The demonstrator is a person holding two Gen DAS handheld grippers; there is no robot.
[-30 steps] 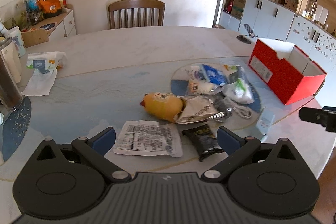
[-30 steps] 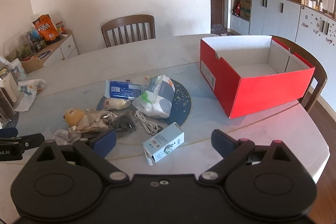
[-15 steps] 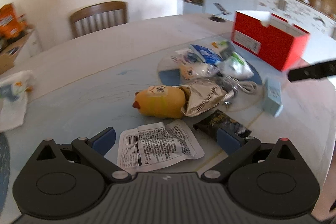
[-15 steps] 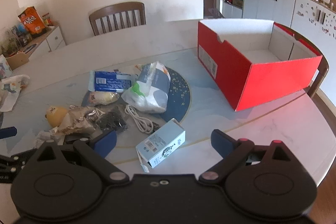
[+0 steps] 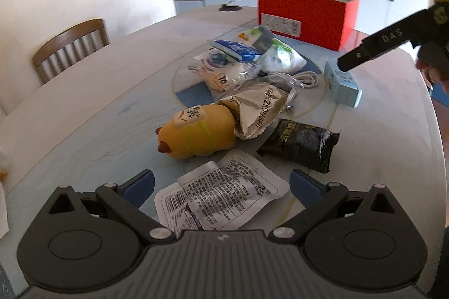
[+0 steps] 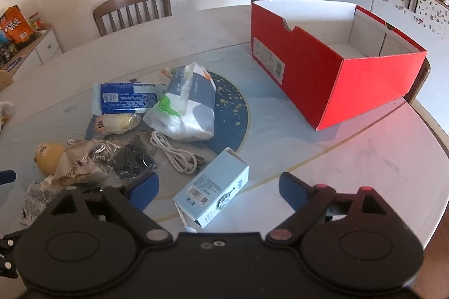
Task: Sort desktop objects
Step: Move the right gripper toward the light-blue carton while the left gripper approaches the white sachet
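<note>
My left gripper point(image 5: 221, 186) is open, low over a white printed sachet point(image 5: 221, 198) that lies between its fingers. Beyond it lie a yellow duck toy point(image 5: 196, 133), a silver foil bag point(image 5: 258, 108) and a black snack pack point(image 5: 300, 144). My right gripper point(image 6: 219, 186) is open, with a light blue carton point(image 6: 213, 189) lying between its fingers. An open red box point(image 6: 334, 57) stands empty to the right. The right gripper also shows in the left wrist view point(image 5: 393, 41).
A pile lies on the blue round mat point(image 6: 233, 119): a blue tissue pack point(image 6: 126, 99), a grey-white bag point(image 6: 185, 102), a white cable point(image 6: 174, 156), a black crumpled wrapper point(image 6: 132, 158). A wooden chair point(image 6: 132, 10) stands behind the table. The table edge point(image 6: 432, 186) curves close on the right.
Both grippers have moved forward and lower toward the pile. The left one swung right, so the sachet sits between its fingers. The blue carton has come between the right fingers.
</note>
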